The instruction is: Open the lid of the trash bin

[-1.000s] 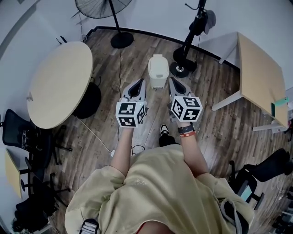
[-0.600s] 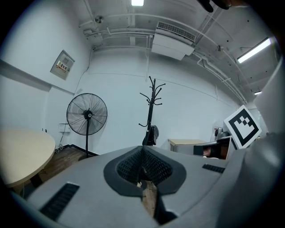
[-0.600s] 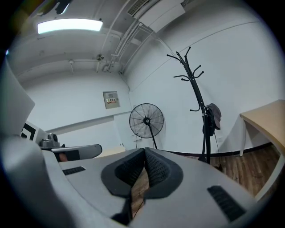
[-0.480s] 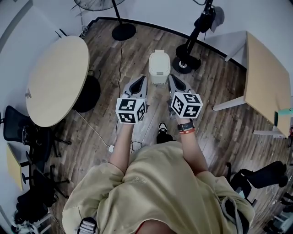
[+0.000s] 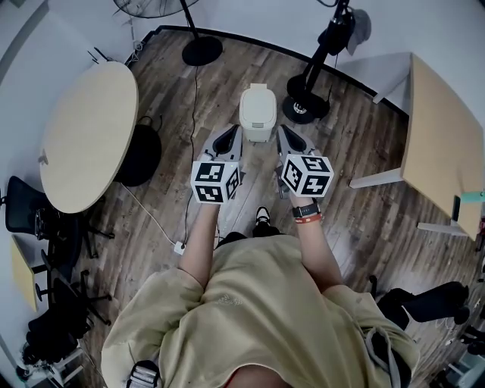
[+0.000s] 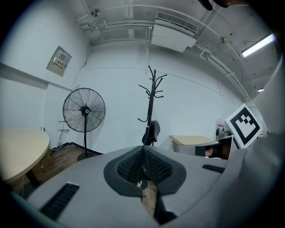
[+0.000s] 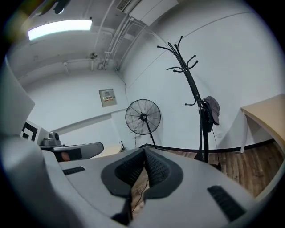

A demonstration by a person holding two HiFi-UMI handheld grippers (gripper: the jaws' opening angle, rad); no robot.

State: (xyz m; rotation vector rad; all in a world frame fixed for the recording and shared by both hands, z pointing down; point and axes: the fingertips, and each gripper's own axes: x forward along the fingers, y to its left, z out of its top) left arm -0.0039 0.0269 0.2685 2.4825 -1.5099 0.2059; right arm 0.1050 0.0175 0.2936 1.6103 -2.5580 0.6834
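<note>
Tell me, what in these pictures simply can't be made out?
- Trash bin: absent from both gripper views. In the head view it is too small to show how its lid opens.
- Wall sign, left gripper view: its print is too small to read.
- Fan, head view: its head is cut off by the top edge.
- Coat stand, head view: its top is cut off by the same edge.

I see the trash bin (image 5: 256,115) standing upright on the wooden floor (image 5: 235,68), a small cream-white box with rounded corners. Its lid (image 5: 258,98) looks shut, though from overhead I can't be certain.
</note>
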